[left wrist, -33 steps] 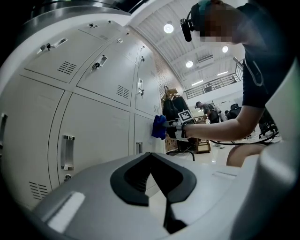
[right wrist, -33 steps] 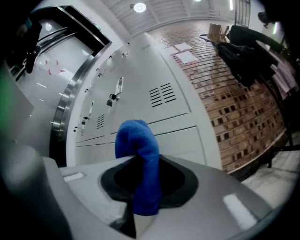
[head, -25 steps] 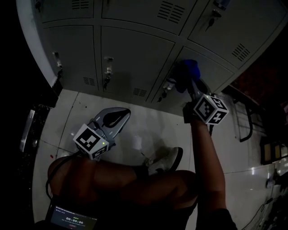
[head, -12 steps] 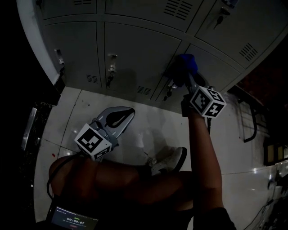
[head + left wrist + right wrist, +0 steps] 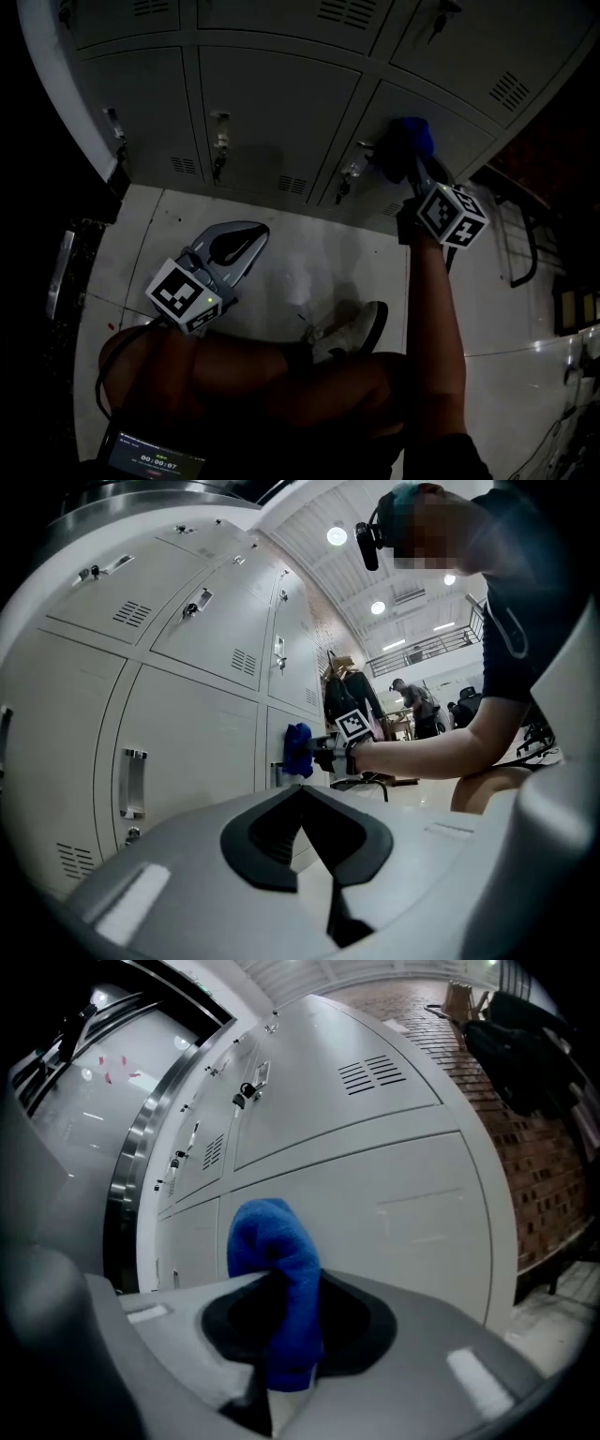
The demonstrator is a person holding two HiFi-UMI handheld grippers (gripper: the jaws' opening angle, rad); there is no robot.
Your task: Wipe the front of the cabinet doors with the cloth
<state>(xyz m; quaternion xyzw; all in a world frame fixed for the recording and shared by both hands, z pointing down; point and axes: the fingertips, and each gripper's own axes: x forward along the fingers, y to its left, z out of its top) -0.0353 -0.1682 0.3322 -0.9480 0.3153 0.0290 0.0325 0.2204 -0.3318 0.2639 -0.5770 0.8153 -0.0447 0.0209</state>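
My right gripper's (image 5: 281,1283) fingers pinch the soft, light blue terry cloth (image 5: 267,1232) mid-bunch, its free wad against the grey metal cabinet door (image 5: 394,1204), a sound hold in my judgement; left gripper's (image 5: 302,799) fingers pressed together, empty, apart from that door.

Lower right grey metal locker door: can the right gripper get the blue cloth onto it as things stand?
Probably yes. The right gripper is shut on the blue cloth, which sits right at the grey metal locker door with nothing between; contact itself I cannot confirm.
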